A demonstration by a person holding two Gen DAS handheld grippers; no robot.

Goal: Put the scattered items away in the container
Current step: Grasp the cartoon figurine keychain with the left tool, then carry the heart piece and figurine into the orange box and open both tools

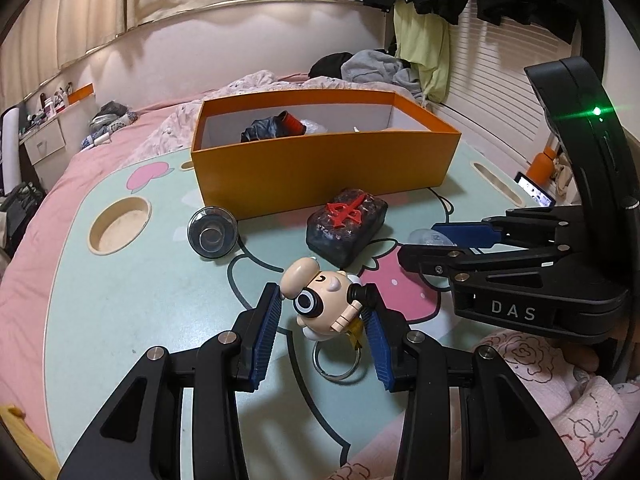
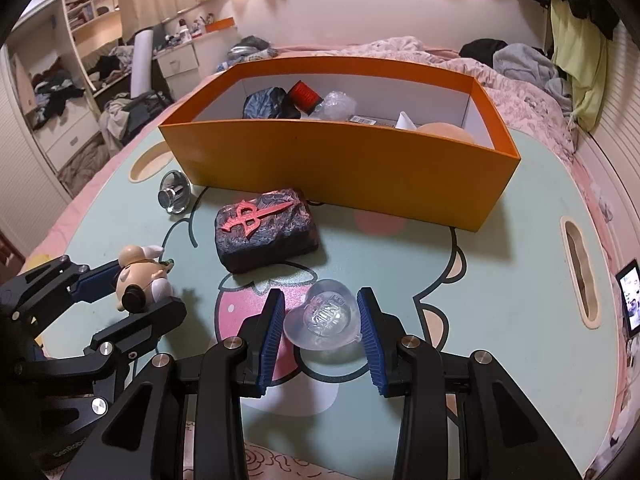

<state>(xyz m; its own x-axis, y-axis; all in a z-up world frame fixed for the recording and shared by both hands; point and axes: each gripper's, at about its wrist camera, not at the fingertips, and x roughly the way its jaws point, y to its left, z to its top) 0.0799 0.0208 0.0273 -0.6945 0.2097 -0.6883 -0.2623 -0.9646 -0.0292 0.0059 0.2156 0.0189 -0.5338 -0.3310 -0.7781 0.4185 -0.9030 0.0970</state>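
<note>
Items on my lap table (image 2: 500,280), counted: four loose, several already boxed.

Figure keychain (image 1: 320,304), one. I have it clenched between the blue pads of my left gripper (image 1: 324,316), which presses on its head from both sides; its ring (image 1: 338,364) hangs below, near the tabletop. I cannot tell whether the figure is lifted clear. Side grip chosen, I judge, because the head is the widest firm part.

Clear plastic cap (image 2: 324,316), one, domed, raised lettering. My right gripper (image 2: 322,312) grasps it across its width, pads touching both edges, the cap at or just above the strawberry print.

Dark block with red sword emblem (image 2: 266,236), one, lying flat between the grippers and the box, untouched.

Metal knob with glass-like disc (image 2: 174,196), one, on its side just beside the box's near left corner, untouched.

Orange box (image 2: 360,172), one, open-topped, at the far side of the table. Contents visible: dark crumpled bundle, red cylinder, clear wrap, small card, pale round thing; exact count hidden by the wall.

Both hands loaded together, seemingly to carry two pieces per trip. Two remain after that.
</note>
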